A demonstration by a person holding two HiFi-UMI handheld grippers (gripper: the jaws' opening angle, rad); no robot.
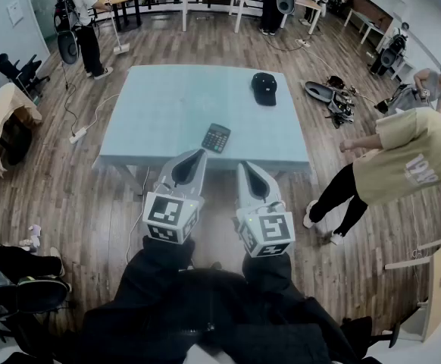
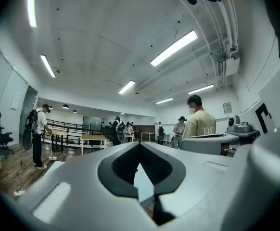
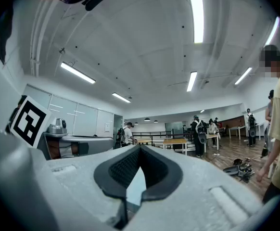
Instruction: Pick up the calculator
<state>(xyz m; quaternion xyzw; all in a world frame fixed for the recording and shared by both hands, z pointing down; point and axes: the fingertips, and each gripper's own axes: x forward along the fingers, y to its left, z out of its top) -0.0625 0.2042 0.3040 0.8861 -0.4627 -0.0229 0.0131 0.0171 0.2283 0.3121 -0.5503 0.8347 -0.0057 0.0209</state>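
The dark calculator [image 1: 216,138] lies flat on the pale blue table [image 1: 160,105], close to its near edge and right of centre. Both grippers are held level in front of that edge, short of the table. My left gripper [image 1: 202,152] points at the calculator from just below and left of it; its jaws meet at the tip, shut and empty [image 2: 140,144]. My right gripper [image 1: 242,165] sits beside it, a little to the right, also shut with nothing held [image 3: 140,147]. Neither gripper view shows the calculator; only a sliver of blue table shows between the jaws.
A black cap [image 1: 264,87] rests on the table's far right. A person in a yellowish shirt [image 1: 402,158] stands close to the table's right side. Another person with a backpack [image 1: 80,21] is at the far left. Gear [image 1: 330,97] and a power strip [image 1: 79,135] lie on the floor.
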